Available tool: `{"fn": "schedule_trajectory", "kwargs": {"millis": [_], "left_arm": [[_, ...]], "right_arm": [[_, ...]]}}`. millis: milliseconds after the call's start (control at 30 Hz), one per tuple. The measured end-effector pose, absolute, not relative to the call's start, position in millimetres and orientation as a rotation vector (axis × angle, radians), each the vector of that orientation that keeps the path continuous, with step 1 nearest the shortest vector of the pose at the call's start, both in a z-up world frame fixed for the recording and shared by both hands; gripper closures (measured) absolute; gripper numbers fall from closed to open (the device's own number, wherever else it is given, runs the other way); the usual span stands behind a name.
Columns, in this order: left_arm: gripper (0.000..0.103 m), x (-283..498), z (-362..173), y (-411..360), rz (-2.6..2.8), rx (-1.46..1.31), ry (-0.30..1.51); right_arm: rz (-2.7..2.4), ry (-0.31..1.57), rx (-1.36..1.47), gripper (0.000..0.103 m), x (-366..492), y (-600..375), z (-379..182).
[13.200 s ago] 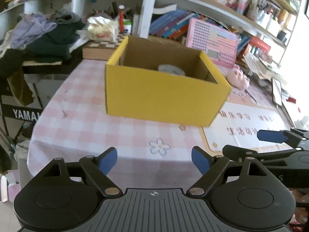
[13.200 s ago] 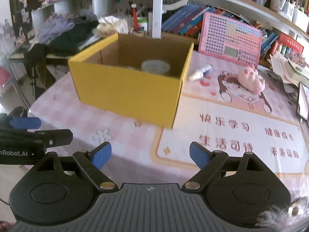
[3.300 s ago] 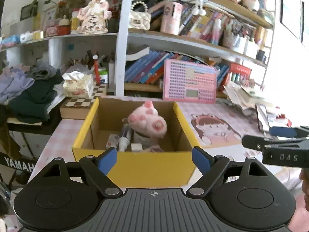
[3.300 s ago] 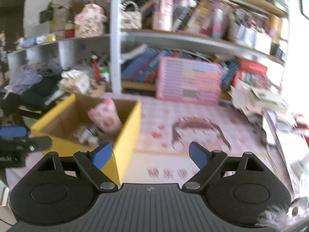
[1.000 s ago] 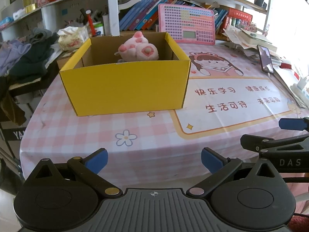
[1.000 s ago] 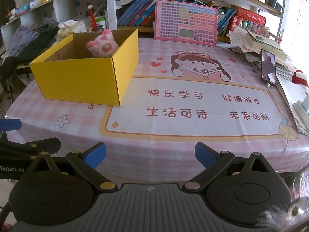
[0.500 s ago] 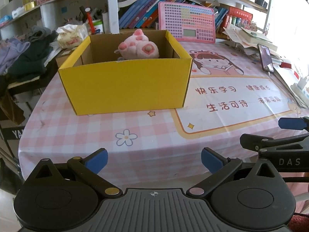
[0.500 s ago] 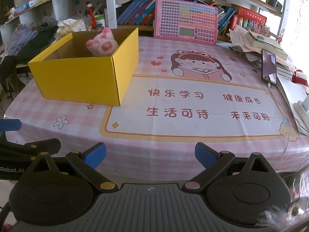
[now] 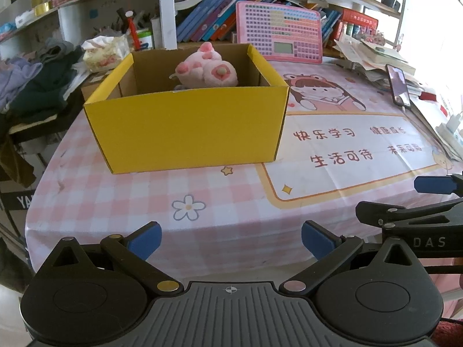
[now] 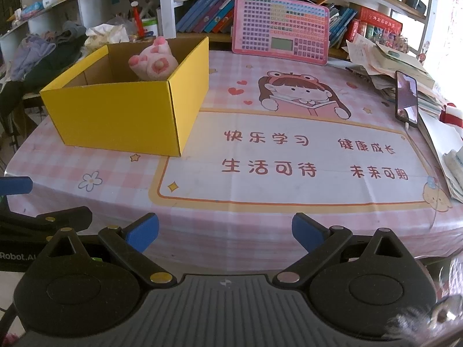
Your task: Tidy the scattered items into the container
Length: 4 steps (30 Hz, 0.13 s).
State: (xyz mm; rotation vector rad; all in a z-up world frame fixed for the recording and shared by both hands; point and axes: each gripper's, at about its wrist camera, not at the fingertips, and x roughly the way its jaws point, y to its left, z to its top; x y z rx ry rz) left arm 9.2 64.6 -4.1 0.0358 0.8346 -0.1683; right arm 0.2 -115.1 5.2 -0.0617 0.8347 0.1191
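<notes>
A yellow cardboard box stands on the pink checked tablecloth; it also shows in the right wrist view. A pink plush toy sticks up out of the box, seen too in the right wrist view. What lies under it is hidden. My left gripper is open and empty at the near table edge. My right gripper is open and empty beside it, and shows at the right of the left wrist view.
A pink calculator board leans against the shelf behind. A phone and stacked papers lie at the right edge. Clothes are piled left of the table. A printed mat covers the table's right half.
Both grippers have stayed low at the near table edge, open and empty. The views have shifted only slightly.
</notes>
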Motion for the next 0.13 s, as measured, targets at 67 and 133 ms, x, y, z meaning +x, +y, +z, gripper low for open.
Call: {"fn": "schedule_trajectory", "kwargs": {"millis": [67,133], "left_arm": [[0.000,10.5,-4.4,64.2,-0.169,0.029,0.840],[0.000,12.8,-4.2,64.0,-0.172,0.026,0.844]], "right_arm": [[0.119,0.837,-0.063,0.004,2.1,-115.1,5.0],[0.119,0.839,-0.062,0.004,4.3,-115.7,5.2]]}}
